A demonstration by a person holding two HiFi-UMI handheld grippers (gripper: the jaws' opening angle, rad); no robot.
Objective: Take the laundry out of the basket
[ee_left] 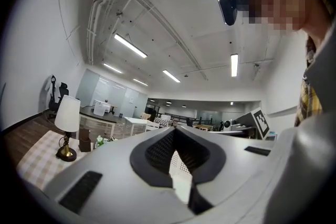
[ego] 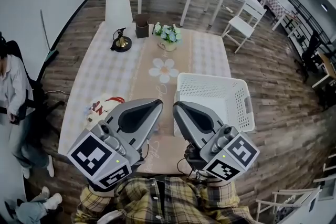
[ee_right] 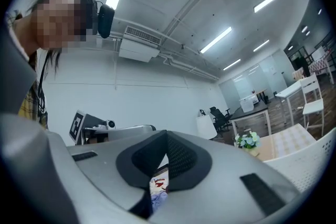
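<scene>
Close in front of your chest, the left tongs [ego: 156, 105] and the right tongs [ego: 177, 107] are both fully closed and hold nothing, their tips near each other above the near edge of the worktop [ego: 105, 71]. Just beyond the right tongs stands the white basket [ego: 239, 113], and what shows of its inside looks bare, though its near corner is hidden behind that tool. Left of the basket, a white garment with red print [ego: 105, 105] lies on the worktop, partly covered by the left tongs. So the emptying looks done or nearly so. Before you call it finished, tip your head to check that hidden corner. If a piece is left there, open the right tongs wide before you dip in, come down from above, pinch a thick fold and lift it clear of the rim. Lay it beside the garment, well short of the lamp [ego: 118, 13] and the flowers [ego: 168, 34].
</scene>
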